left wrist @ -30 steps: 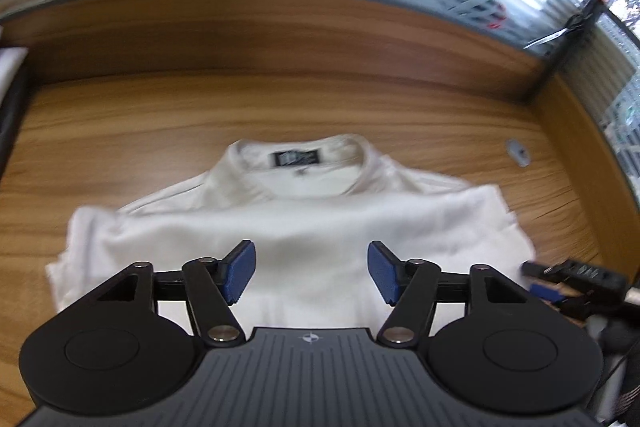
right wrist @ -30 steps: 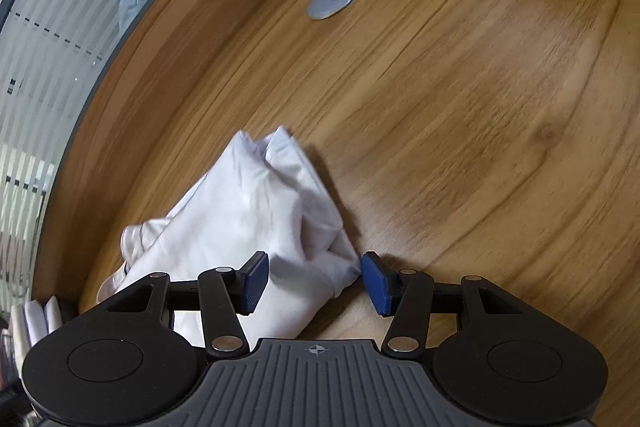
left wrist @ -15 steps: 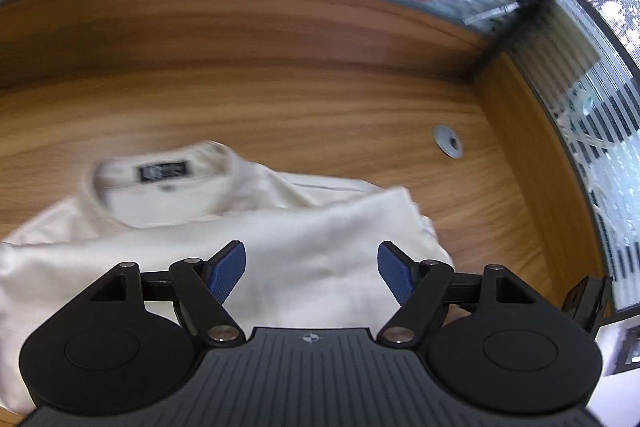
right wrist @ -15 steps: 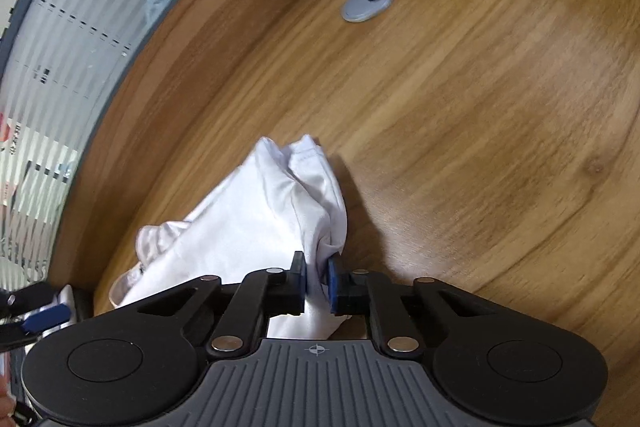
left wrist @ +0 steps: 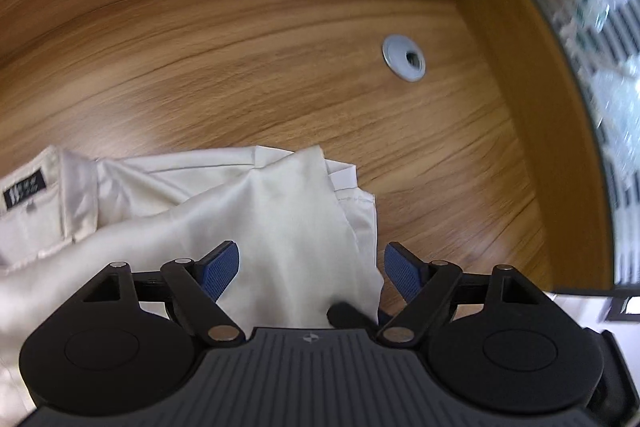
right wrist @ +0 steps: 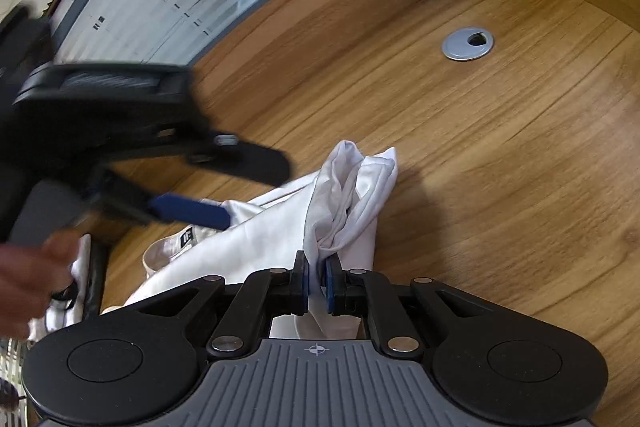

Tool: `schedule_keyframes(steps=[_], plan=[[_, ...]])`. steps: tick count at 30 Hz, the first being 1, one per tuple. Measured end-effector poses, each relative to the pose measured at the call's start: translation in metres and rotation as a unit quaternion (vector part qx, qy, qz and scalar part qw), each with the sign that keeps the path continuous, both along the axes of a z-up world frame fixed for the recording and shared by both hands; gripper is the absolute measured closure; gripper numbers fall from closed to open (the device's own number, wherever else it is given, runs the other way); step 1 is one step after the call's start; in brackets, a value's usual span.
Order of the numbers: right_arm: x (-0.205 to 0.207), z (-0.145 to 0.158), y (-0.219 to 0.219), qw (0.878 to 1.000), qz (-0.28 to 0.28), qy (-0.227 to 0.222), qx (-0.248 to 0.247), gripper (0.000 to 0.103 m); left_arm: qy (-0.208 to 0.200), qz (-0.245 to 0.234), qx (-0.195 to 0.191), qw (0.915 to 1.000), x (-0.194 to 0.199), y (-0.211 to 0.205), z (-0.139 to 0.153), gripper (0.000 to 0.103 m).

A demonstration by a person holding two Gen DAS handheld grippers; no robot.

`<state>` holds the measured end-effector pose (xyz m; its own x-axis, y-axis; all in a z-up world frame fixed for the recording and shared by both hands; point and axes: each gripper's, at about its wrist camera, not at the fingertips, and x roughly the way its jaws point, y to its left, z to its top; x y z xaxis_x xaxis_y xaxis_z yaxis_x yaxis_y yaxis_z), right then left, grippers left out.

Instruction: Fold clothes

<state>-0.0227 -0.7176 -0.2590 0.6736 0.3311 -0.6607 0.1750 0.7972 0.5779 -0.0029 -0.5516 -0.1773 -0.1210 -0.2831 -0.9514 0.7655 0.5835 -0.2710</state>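
Note:
A white shirt [left wrist: 280, 211] lies on the wooden desk [left wrist: 240, 67], its black collar label [left wrist: 24, 189] at the far left of the left wrist view. My left gripper [left wrist: 310, 263] hovers over the shirt's bunched right end, pointing steeply down. Its jaws are opening, with cloth under the gap and neither blue pad pressing on it. My right gripper [right wrist: 317, 277] is shut on a gathered fold of the shirt [right wrist: 344, 195], which rises slightly from the desk. In the right wrist view the left gripper [right wrist: 248, 193] shows blurred at upper left, above the shirt.
A grey cable grommet [left wrist: 403, 57] sits in the desk beyond the shirt, also seen as the grommet [right wrist: 467, 44] from the right. Wooden partition walls [left wrist: 520, 87] with frosted glass enclose the desk corner. A person's hand [right wrist: 32, 279] is at the left edge.
The left gripper swept right across the shirt to its bunched end, tipped downward and widened its jaws. The right gripper shut on the shirt's fold and lifted it a little.

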Motion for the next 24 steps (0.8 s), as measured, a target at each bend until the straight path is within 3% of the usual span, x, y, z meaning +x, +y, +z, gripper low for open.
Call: schedule_keyframes(steps=[6,12,18,21,22,23,24], plan=[[-0.001,0.0,0.003,1.0,0.011,-0.004,-0.006,0.093,-0.01,-0.042,0.027,0.9987,-0.018,-0.029,-0.015,0.018],[-0.001,0.003,0.005,1.0,0.026,-0.012,-0.013,0.093,-0.066,-0.096,0.08,0.9899,-0.032,-0.056,-0.034,0.018],[-0.001,0.006,0.01,0.999,0.038,-0.016,-0.017,0.093,-0.07,-0.096,0.114,0.9864,-0.029,-0.059,-0.054,0.019],[0.0,0.01,0.013,0.998,0.049,-0.019,-0.019,0.093,-0.084,-0.081,0.1,0.988,-0.025,-0.046,-0.05,0.046],[0.0,0.012,0.015,0.998,0.054,-0.02,-0.02,0.093,-0.088,-0.073,0.091,0.9892,-0.022,-0.04,-0.046,0.067],[0.0,0.014,0.016,0.998,0.059,-0.022,-0.021,0.093,-0.09,-0.062,0.081,0.9907,-0.019,-0.033,-0.042,0.081],[0.0,0.016,0.018,0.997,0.064,-0.023,-0.022,0.093,-0.089,-0.044,0.066,0.9929,-0.015,-0.024,-0.037,0.083]])
